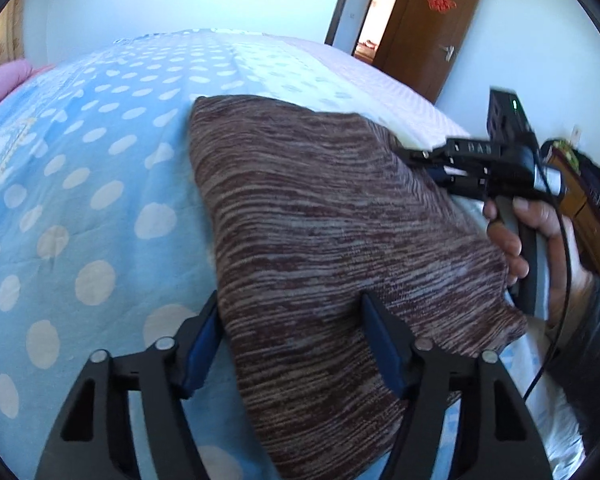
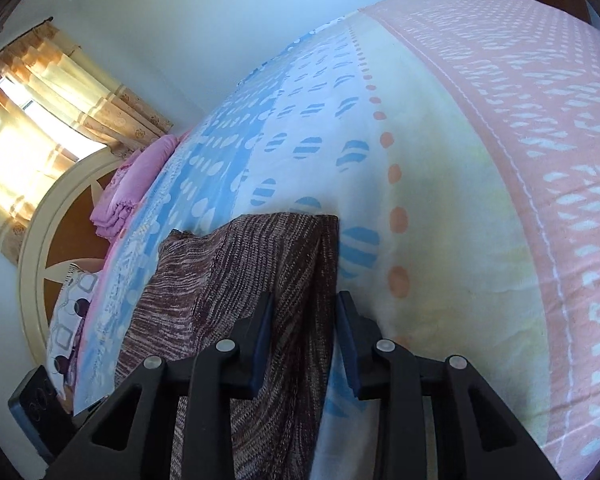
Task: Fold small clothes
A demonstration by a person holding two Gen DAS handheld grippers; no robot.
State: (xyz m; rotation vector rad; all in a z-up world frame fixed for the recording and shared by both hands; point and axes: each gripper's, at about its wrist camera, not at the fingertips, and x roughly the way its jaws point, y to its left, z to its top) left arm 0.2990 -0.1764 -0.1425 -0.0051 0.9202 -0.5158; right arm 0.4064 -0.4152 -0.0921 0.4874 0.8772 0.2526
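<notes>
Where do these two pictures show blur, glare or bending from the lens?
Left wrist view: right gripper and hand smeared by motion blur, bed bulging from fisheye. Right wrist view: curtained window glares, overexposed; knitted garment stays sharp.

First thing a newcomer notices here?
The brown-and-grey striped knit garment, folded, lying on the blue polka-dot bedsheet. The left gripper straddles its near edge, jaws apart; the right gripper straddles its edge on the opposite side. Behind, a brown wooden door stands open.
</notes>
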